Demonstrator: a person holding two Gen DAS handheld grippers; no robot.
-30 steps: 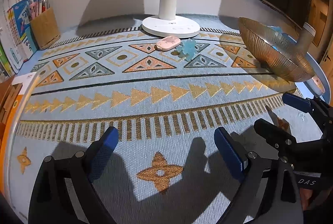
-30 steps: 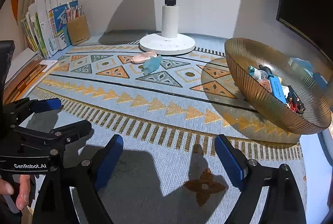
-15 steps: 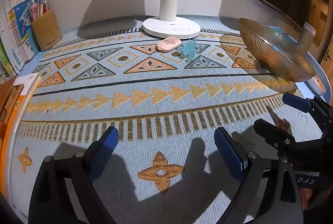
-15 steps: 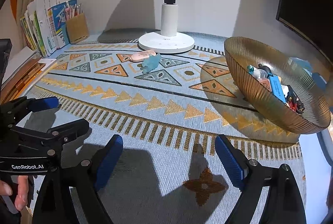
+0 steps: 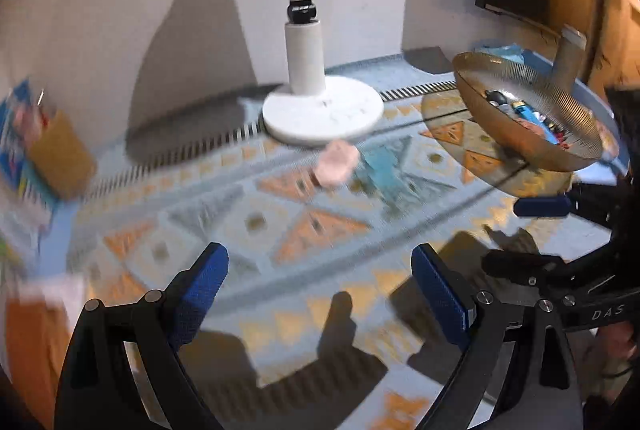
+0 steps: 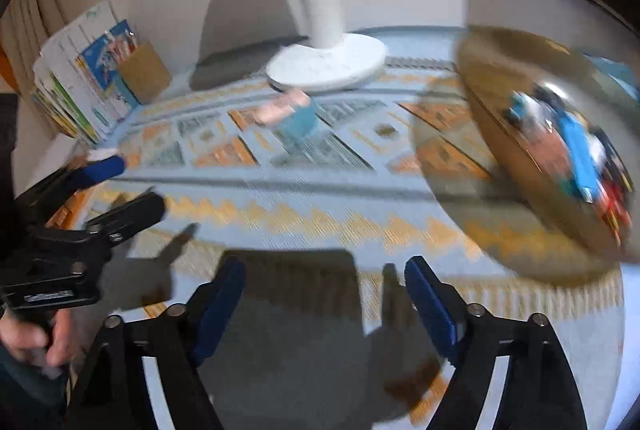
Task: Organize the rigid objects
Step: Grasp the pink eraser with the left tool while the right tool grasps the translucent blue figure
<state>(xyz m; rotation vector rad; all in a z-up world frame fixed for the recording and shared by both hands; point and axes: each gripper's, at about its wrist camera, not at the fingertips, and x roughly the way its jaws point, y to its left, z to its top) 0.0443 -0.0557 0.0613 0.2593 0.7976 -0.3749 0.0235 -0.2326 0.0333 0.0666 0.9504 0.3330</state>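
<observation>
**Both tools empty above the patterned cloth, two loose items near the lamp base**

The left tool (image 5: pixel 320 294) hangs over the near part of the tabletop (image 5: pixel 280 270) with its blue pads spread wide and only the patterned cloth between them. The right tool (image 6: pixel 324 294) is beside it, also over the near edge; its jaws are closing, yet nothing sits between the pads, so it grips nothing. Each tool shows in the other's view: the right one at the right edge of the left camera, the left one at the left edge of the right camera, where a hand (image 6: pixel 36 342) wraps its handle.

Both pictures are smeared by motion blur, so small details are hard to read.

Farther out, toward the middle of the far edge, a pink item (image 5: pixel 336 164) and a blue item (image 5: pixel 380 166) lie on the cloth just beside each other; whether they touch cannot be told. Right behind them stands the round white lamp base (image 5: pixel 324 114) with its upright post, close to the wall.

At the right side of the tabletop sits a ribbed golden bowl (image 5: pixel 520 146), holding a mix of small things, among them a bright blue piece. In the far left corner a brown pencil holder (image 6: pixel 144 72) stands in front of a row of leaning books (image 6: pixel 76 86).
</observation>
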